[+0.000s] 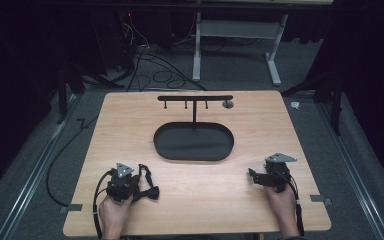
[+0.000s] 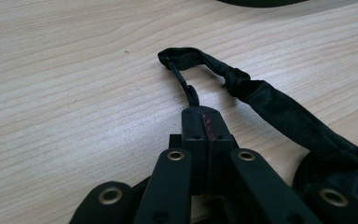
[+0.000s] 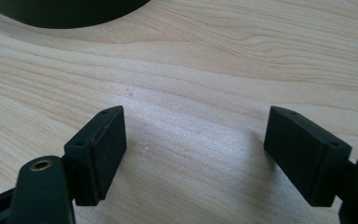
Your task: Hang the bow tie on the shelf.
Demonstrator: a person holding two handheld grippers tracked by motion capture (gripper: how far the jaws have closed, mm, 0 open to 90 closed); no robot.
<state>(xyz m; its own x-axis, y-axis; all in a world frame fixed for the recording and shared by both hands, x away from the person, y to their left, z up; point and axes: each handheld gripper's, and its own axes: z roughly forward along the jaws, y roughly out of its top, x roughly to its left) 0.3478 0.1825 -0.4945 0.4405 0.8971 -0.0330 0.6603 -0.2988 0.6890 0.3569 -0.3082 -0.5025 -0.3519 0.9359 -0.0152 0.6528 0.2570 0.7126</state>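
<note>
A black bow tie with a fabric strap lies on the wooden table at the front left. My left gripper is beside it, held in a hand. In the left gripper view its jaws are shut on the thin black clasp at the strap's end, and the strap loops away to the right. My right gripper rests at the front right with its jaws wide apart over bare wood, nothing between them.
A black oval tray sits mid-table, with a T-shaped black hook rack rising at its far side. A small grey disc lies by the rack's right end. Cables and a table frame are on the floor beyond.
</note>
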